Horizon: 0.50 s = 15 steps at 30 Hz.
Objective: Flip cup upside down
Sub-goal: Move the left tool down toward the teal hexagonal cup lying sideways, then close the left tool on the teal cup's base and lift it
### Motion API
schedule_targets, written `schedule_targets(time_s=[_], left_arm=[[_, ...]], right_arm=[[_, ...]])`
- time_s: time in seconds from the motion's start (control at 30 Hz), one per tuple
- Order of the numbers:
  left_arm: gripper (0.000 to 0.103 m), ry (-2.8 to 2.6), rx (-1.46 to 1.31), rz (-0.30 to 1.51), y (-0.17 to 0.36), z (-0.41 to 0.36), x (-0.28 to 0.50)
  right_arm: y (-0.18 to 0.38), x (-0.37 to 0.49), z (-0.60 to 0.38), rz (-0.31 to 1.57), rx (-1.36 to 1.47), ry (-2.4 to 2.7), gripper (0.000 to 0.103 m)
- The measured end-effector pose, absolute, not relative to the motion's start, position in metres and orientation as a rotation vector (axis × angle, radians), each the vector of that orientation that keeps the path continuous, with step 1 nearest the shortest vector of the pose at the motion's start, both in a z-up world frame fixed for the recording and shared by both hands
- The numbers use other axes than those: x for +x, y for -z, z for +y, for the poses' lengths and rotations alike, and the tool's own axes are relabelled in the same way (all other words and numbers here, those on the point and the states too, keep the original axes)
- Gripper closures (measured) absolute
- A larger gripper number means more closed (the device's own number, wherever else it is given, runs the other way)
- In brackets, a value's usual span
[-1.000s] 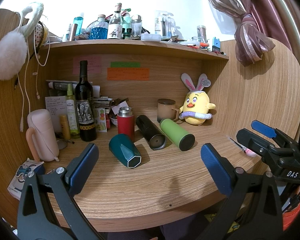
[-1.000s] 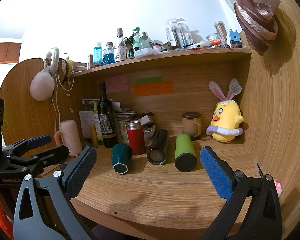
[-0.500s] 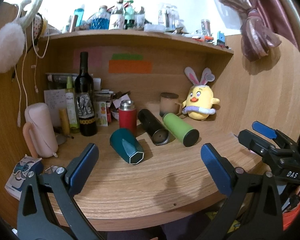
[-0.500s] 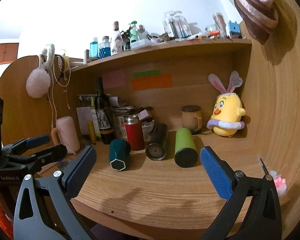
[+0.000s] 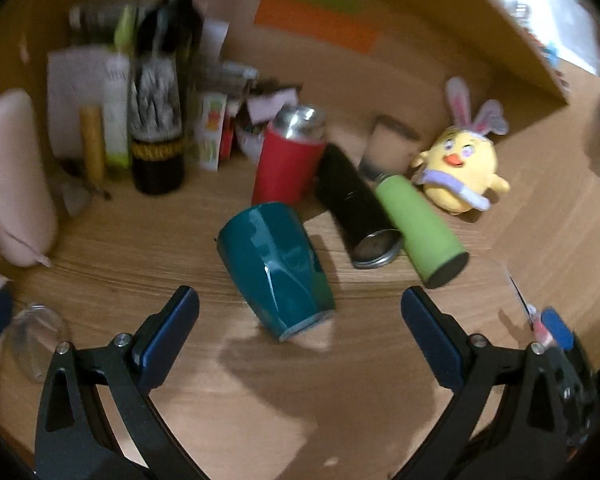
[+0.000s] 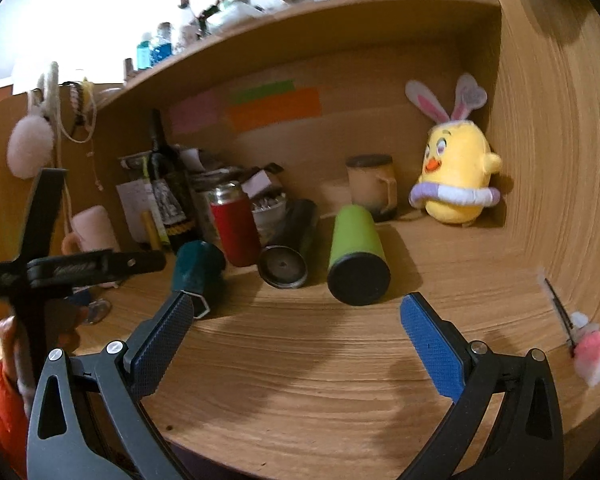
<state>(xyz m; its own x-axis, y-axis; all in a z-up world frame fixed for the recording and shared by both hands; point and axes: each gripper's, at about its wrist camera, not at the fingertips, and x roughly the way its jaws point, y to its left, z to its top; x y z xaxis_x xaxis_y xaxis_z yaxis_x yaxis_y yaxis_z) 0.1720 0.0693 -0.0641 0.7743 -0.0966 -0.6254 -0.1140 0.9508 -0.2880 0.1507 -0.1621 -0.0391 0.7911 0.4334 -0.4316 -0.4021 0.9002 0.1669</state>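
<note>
- Teal cup [image 5: 276,268]: on its side, desk centre, apart from red flask [image 5: 290,160].
- Left gripper [image 5: 300,308]: wide, empty, above cup.
- Right gripper [image 6: 296,320]: wide, empty.
- Risk: cup rolls into black tumbler [image 5: 354,208] if nudged off-ctr.

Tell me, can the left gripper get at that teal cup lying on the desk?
Probably yes: the left gripper is open, the teal cup lies on its side just ahead, and nothing sits between them.
</note>
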Motion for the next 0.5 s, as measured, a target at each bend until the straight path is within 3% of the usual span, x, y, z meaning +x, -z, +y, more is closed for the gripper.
schedule_targets(time_s=[0.07, 0.23, 0.5], left_arm=[[0.016, -0.019, -0.333, 0.733, 0.072, 0.072, 0.188], [0.016, -0.034, -0.371, 0.822, 0.09, 0.08, 0.226], [0.036, 0.012, -0.453, 0.885, 0.109, 0.086, 0.235]], right_arm=[[0.045, 0.16, -0.165, 0.501, 0.081, -0.446, 0.0], [0.056, 0.174, -0.17, 0.535, 0.114, -0.445, 0.0], [0.062, 0.181, -0.174, 0.552, 0.13, -0.443, 0.0]])
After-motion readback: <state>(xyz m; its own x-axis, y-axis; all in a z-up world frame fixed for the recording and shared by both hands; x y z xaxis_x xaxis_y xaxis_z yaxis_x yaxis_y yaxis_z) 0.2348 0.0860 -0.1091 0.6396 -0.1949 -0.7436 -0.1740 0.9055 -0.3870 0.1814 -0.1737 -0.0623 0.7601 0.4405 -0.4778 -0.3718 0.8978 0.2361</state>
